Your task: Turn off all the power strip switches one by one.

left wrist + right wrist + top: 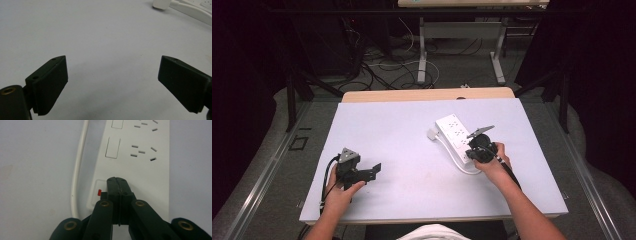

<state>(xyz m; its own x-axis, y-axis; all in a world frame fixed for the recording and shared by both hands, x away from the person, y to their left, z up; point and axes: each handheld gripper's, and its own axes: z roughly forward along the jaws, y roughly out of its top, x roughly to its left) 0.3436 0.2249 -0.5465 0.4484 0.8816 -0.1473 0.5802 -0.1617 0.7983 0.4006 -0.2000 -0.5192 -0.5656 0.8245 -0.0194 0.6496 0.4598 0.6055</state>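
From the high view, a white power strip (455, 136) lies slanted on the right half of the pale table (412, 150) with its white cord (462, 165) curling beside it, the right gripper (479, 150) sits on its near end, and the left gripper (374, 171) rests well apart on the left. In the left gripper view, the two black jaws stand wide apart over bare table. In the right gripper view, the right gripper (117, 182) is pinched tight together, its tip pressing the clear switch with a small red mark (99, 192) at the strip's (140, 170) end, below rows of plug holes.
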